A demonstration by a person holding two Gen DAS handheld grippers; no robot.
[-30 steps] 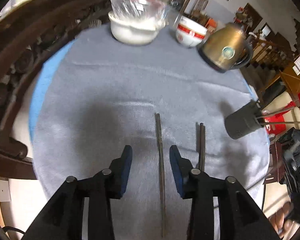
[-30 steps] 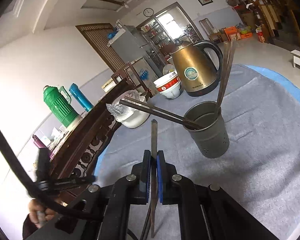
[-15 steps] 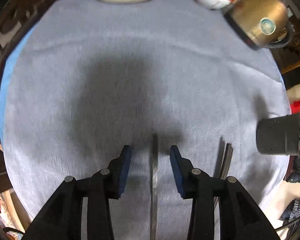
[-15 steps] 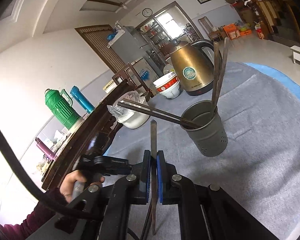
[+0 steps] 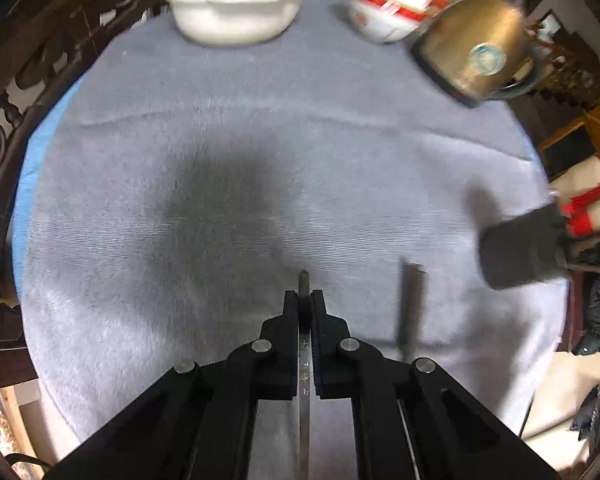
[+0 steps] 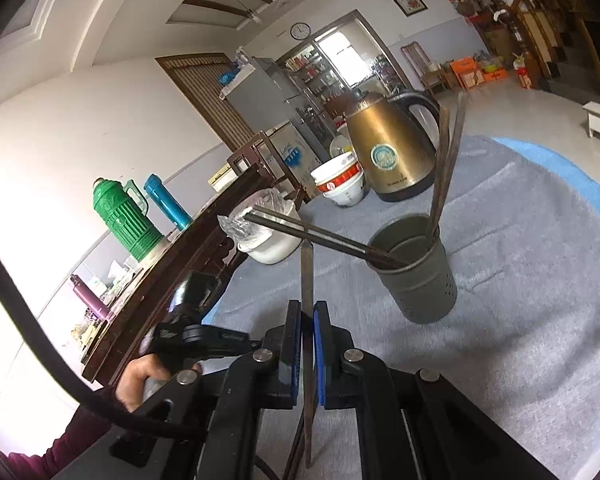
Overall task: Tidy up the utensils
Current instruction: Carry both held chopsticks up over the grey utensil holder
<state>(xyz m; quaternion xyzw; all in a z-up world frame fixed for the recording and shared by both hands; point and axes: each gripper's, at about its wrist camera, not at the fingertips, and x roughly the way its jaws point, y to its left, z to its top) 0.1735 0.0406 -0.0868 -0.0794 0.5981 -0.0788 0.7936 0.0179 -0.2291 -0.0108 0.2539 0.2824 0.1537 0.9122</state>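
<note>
Grey cloth (image 5: pixel 340 160) on the table: my left gripper (image 5: pixel 304 300) just clamped a chopstick (image 5: pixel 303 412) near the front edge. Right view: my right gripper (image 6: pixel 307 312) pinches another chopstick (image 6: pixel 307 272), holder (image 6: pixel 420 276) just beyond.

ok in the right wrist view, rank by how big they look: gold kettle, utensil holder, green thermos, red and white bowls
1. gold kettle
2. utensil holder, close behind the kettle, and it stands nearer the camera, so that ranking is unsure
3. green thermos, farther back
4. red and white bowls, clearly the smallest
</note>
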